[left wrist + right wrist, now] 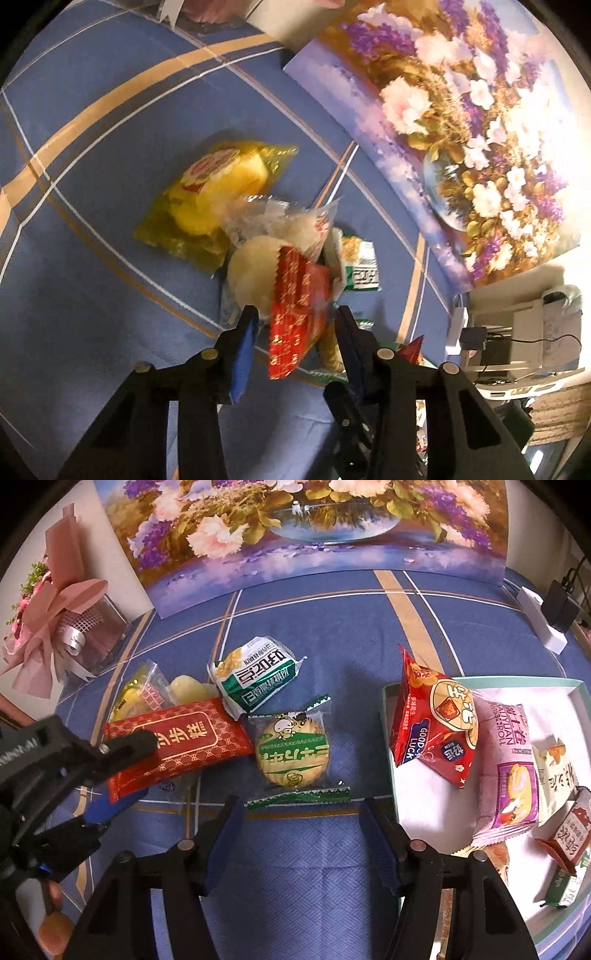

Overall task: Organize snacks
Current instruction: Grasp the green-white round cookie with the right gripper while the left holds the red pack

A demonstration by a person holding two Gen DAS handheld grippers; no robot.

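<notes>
- Left gripper (122, 771) pinches the red packet (177, 744) by its 8 o'clock corner; it could slip
- Right gripper (301, 810) spread, empty; the cracker (291, 751) at 12 o'clock could get knocked

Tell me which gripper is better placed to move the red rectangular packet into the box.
Left. The left gripper already straddles the red packet, while the right gripper hangs empty over bare cloth beside the box.
</notes>
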